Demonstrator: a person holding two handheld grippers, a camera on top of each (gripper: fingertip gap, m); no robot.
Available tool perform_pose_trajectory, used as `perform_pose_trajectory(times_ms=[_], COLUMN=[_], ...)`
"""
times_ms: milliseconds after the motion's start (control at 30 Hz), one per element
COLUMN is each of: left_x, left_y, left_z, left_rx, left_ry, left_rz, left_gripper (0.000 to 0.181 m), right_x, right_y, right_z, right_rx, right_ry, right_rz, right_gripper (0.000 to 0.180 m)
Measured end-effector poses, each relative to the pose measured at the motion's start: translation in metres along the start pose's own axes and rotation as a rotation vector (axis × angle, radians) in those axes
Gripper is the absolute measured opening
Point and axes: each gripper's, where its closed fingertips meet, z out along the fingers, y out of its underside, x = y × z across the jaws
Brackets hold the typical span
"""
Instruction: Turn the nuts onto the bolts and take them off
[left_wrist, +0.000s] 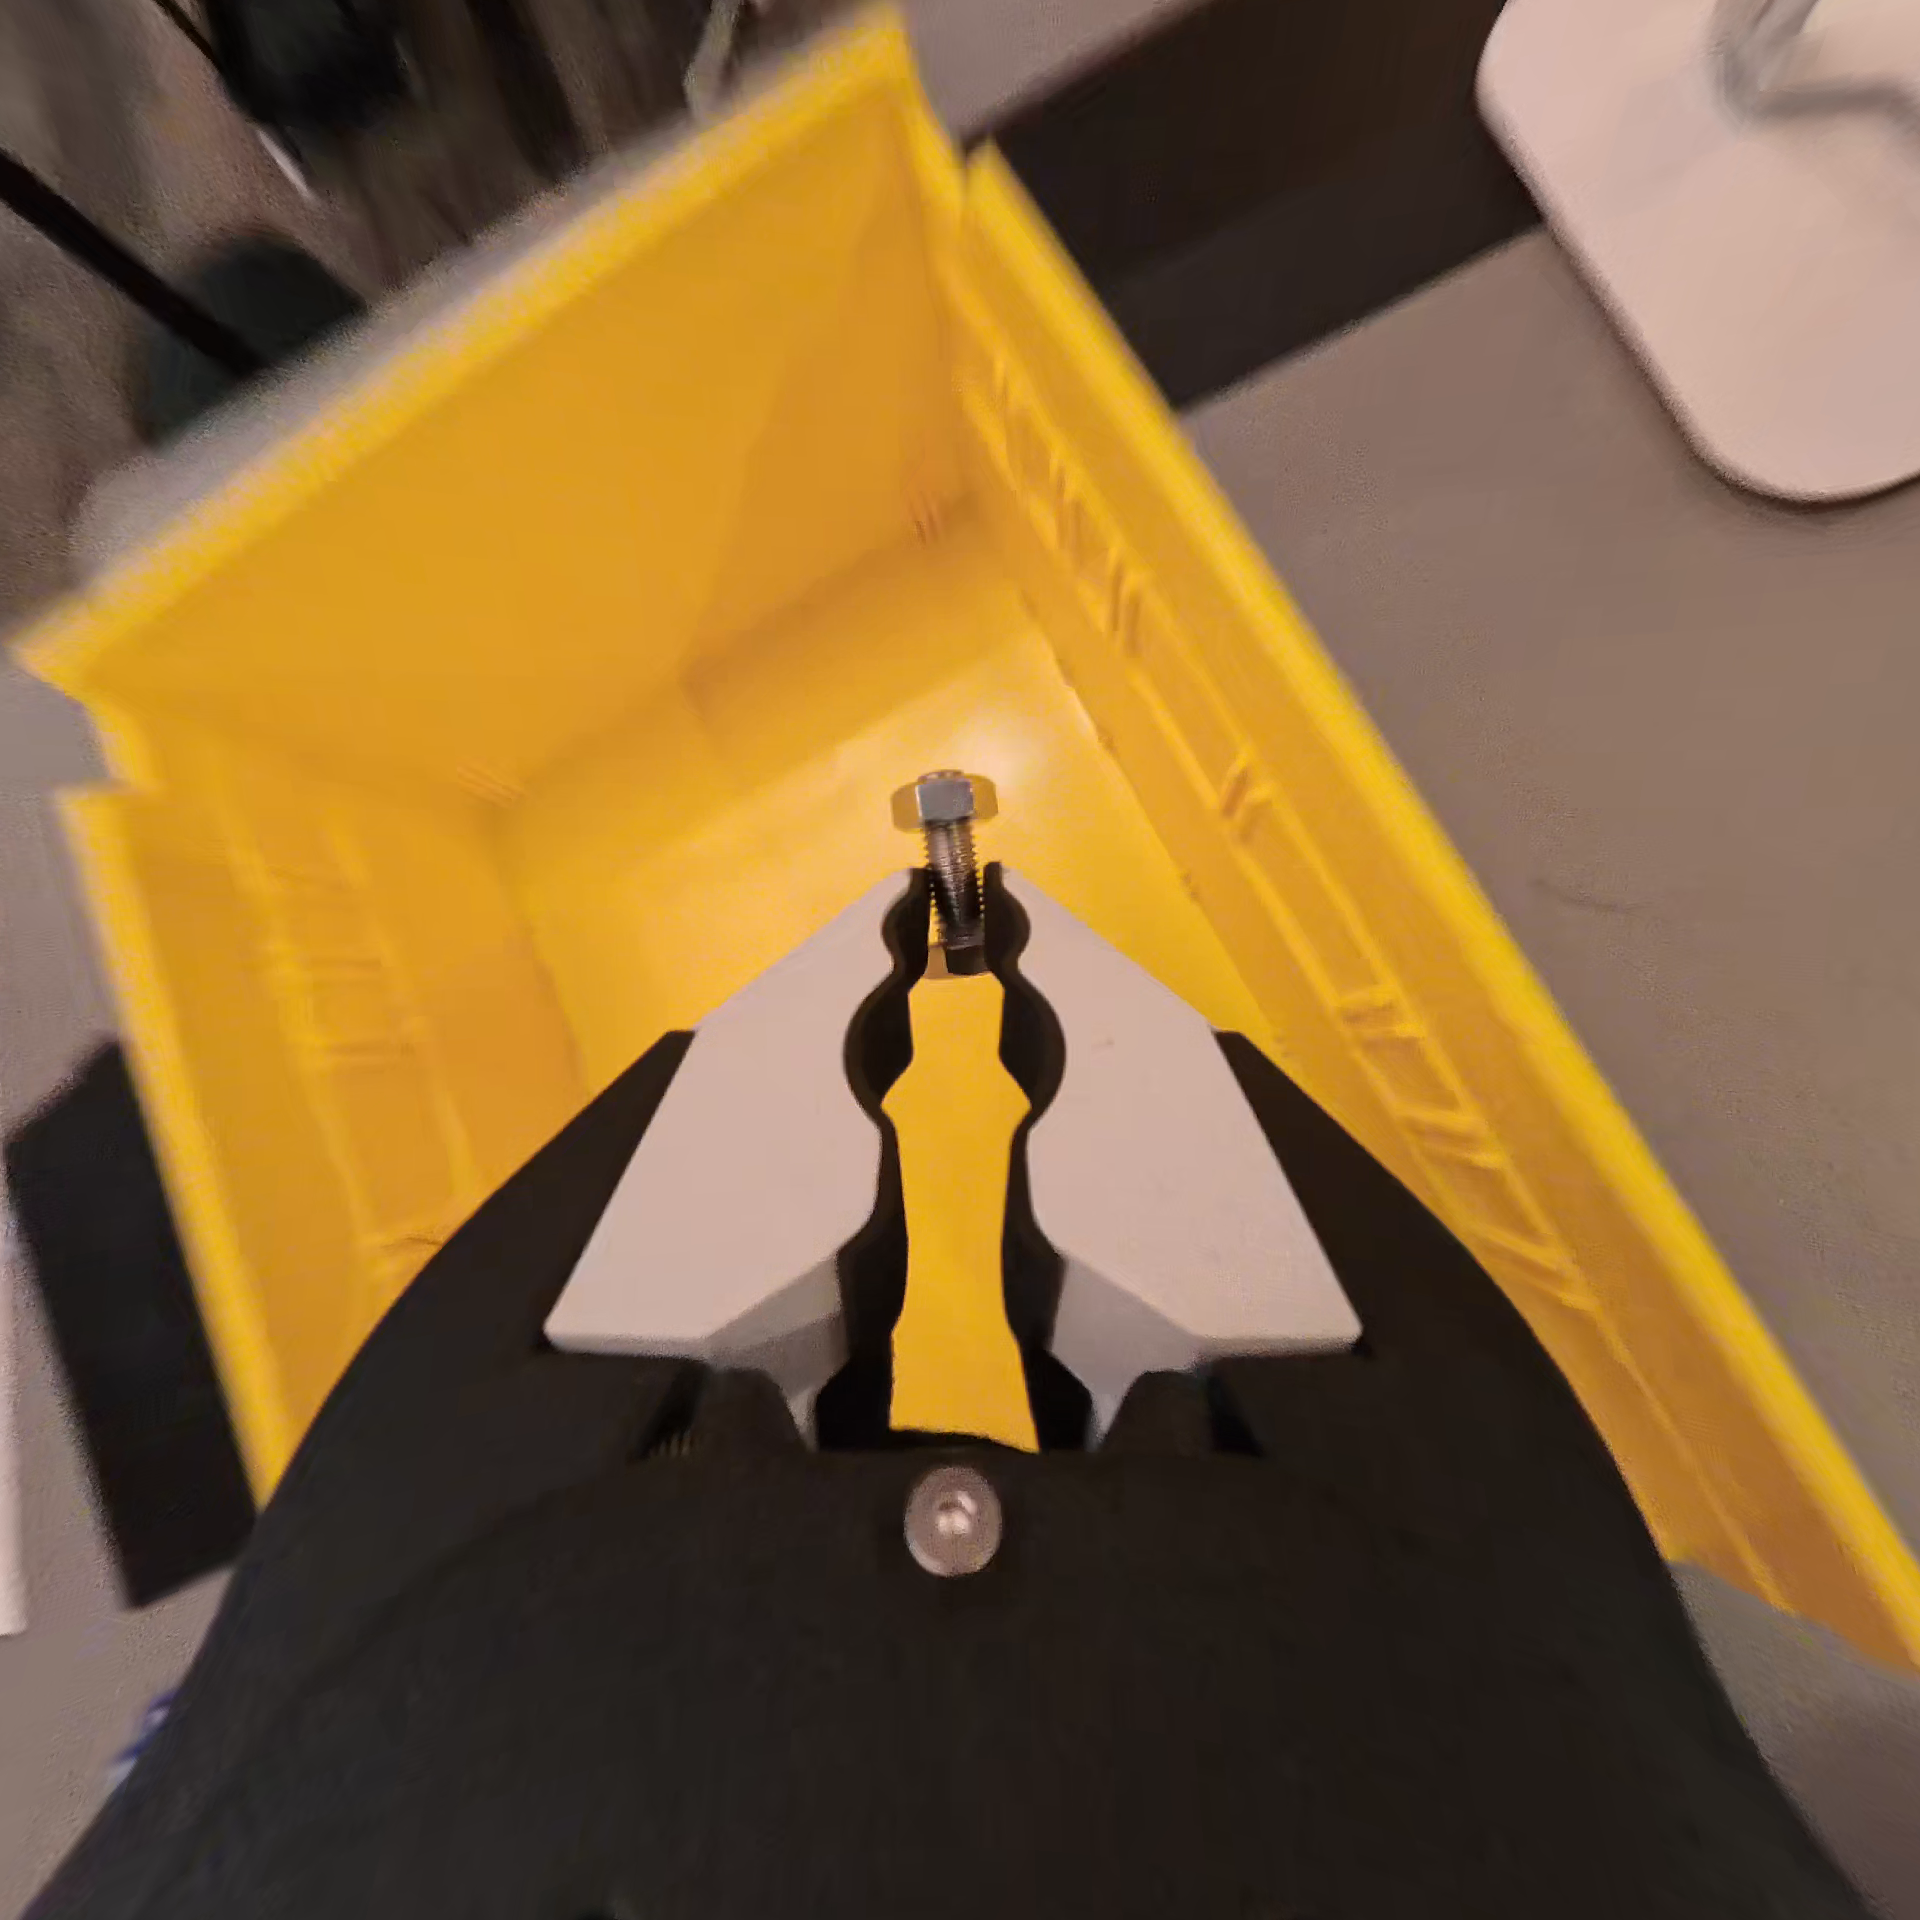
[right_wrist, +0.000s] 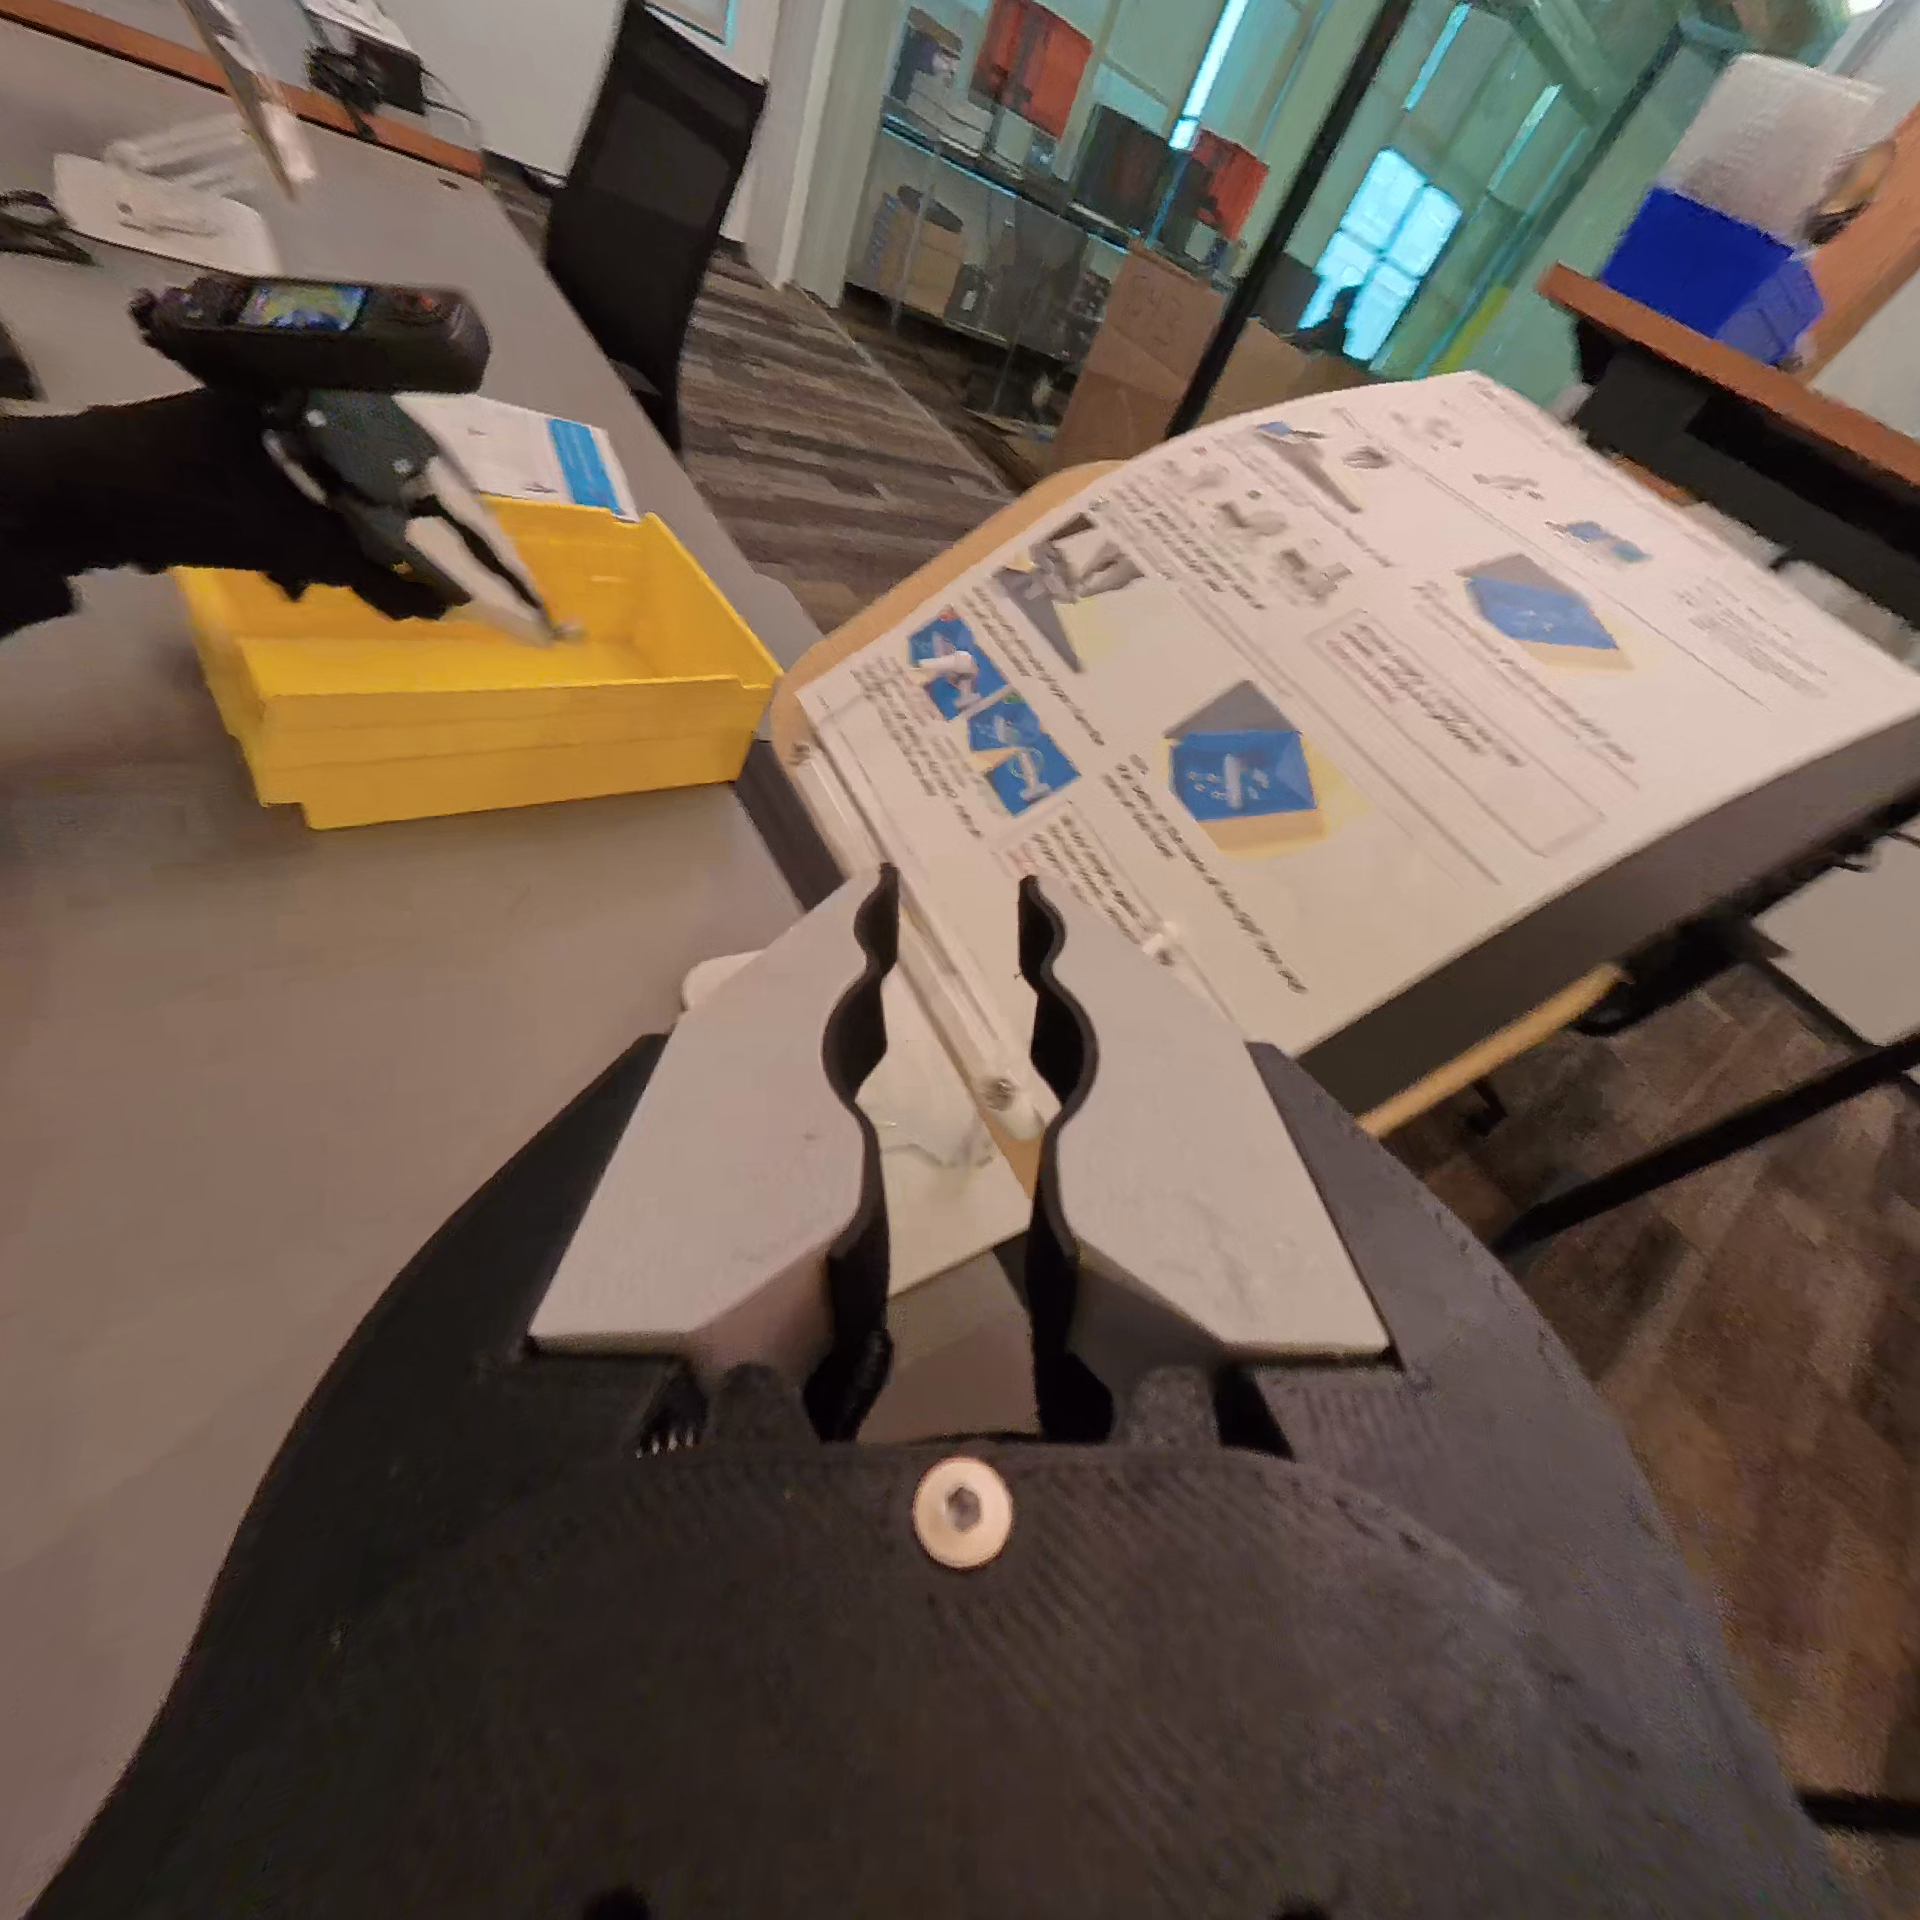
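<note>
Grey office table (right_wrist: 312, 1039) and a patterned floor frame the scene, with a black chair (right_wrist: 655, 187) and glass-fronted shelves beyond. At the table's far end sits a yellow bin (left_wrist: 540, 520), and the left gripper (left_wrist: 958, 914) reaches into it, its tips pinched tight on a bolt (left_wrist: 951, 894) near the head, shank pointing away from the camera, with a nut (left_wrist: 943, 805) threaded close to the far end. In the right wrist view the same gripper shows low inside the bin, the bolt just above or on its floor; which one cannot be told. The right gripper (right_wrist: 956, 904) hangs well apart, over the table's edge, fingers parted by a moderate gap and holding nothing, aimed toward a printed instruction sheet (right_wrist: 1351, 675) on a tilted board. Judging by this, the nut is on and the pair is being set down or collected. The risks lie in the narrow grip: only the fingertips hold the threaded shank, so a knock against the bin wall could twist the bolt loose, and a release from any height could send it rolling into a corner that is awkward for the fingers to reach.
</note>
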Motion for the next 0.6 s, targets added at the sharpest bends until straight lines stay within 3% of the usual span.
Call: perform_pose_trajectory(times_ms=[33, 167, 333, 467, 600], left_x=[-0.002, 0.031, 0.131, 0.196, 0.236], left_y=[-0.016, -0.096, -0.172, -0.206, -0.215], left_z=[-0.014, -0.073, -0.124, -0.135, -0.134], left_rx=[0.062, 0.376, 0.712, 0.875, 0.944], left_ry=[-0.044, -0.112, -0.107, -0.111, -0.090], left_rz=[0.038, 0.178, 0.498, 0.630, 0.728], left_gripper=[0.008, 0.008, 0.008, 0.008, 0.008], right_x=[-0.008, -0.036, -0.071, -0.073, -0.070], right_y=[-0.002, -0.008, -0.019, -0.011, 0.005], right_z=[0.006, 0.032, 0.055, 0.069, 0.080], right_rx=[0.001, 0.014, 0.080, 0.078, 0.039], right_ry=[-0.037, -0.136, -0.318, -0.369, -0.365], right_rz=[0.007, 0.021, 0.149, 0.265, 0.286], right_gripper=[0.024, 0.026, 0.033, 0.037, 0.038])
